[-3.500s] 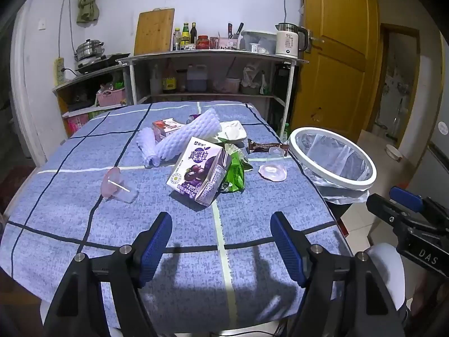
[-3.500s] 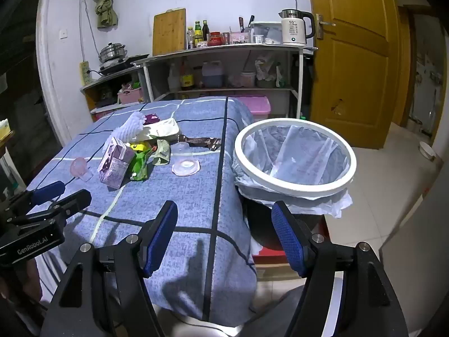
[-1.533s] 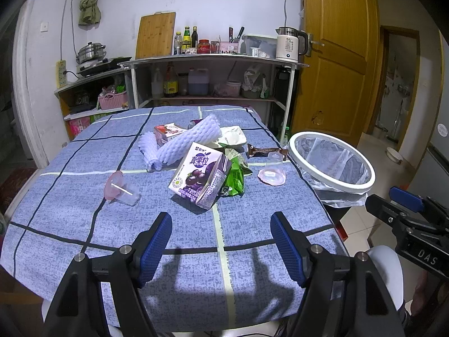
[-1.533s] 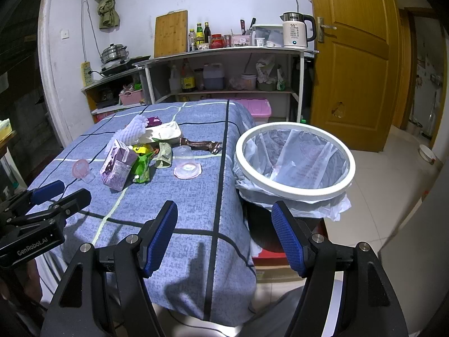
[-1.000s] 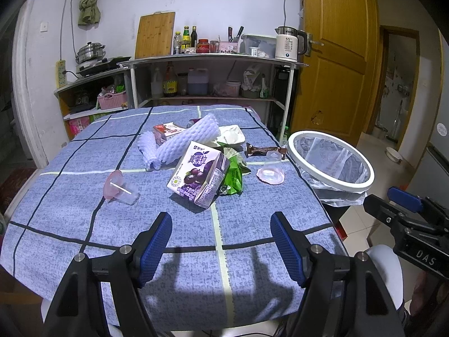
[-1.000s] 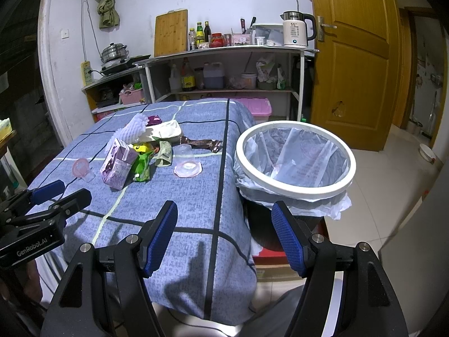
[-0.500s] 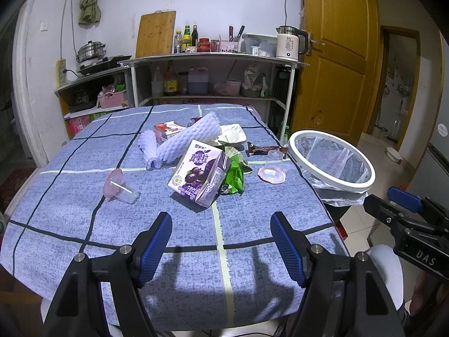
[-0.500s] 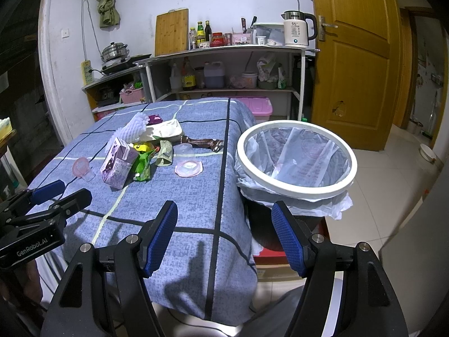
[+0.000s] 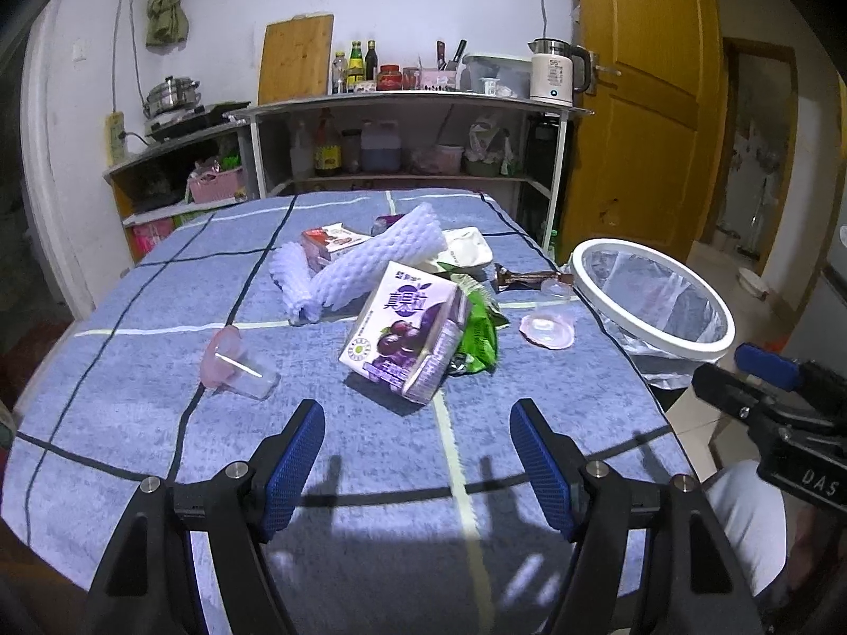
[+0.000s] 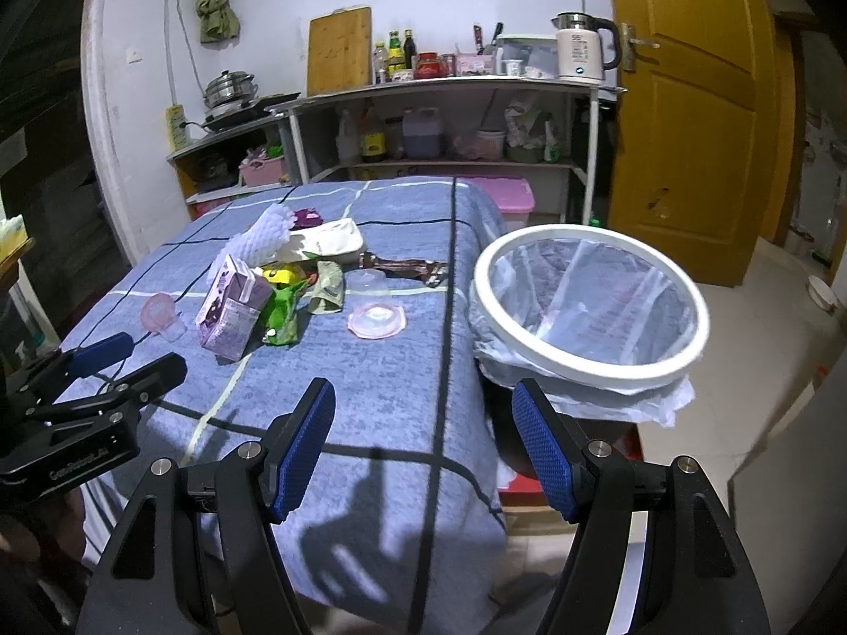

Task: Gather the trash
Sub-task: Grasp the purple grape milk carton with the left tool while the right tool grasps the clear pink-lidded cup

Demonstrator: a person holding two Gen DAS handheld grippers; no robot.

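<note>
Trash lies on a blue checked tablecloth (image 9: 132,423): a purple juice carton (image 9: 405,330), a green wrapper (image 9: 479,333), a white foam net sleeve (image 9: 365,264), a pink cup with a stick (image 9: 233,362), a pink lid (image 9: 548,330), a brown wrapper (image 9: 529,278). A white-rimmed bin with a clear liner (image 9: 654,299) stands by the table's right edge. My left gripper (image 9: 418,455) is open and empty, short of the carton. My right gripper (image 10: 423,434) is open and empty over the table's corner, left of the bin (image 10: 590,307). The carton also shows in the right wrist view (image 10: 233,307).
Shelving with bottles, a kettle (image 9: 553,76) and a cutting board (image 9: 296,58) stands behind the table. A yellow door (image 9: 646,106) is at the right. A red box (image 9: 331,241) and a white pouch (image 9: 468,248) lie behind the foam sleeve.
Both grippers stay open and empty with only slight drift. The trash on the table has not moved.
</note>
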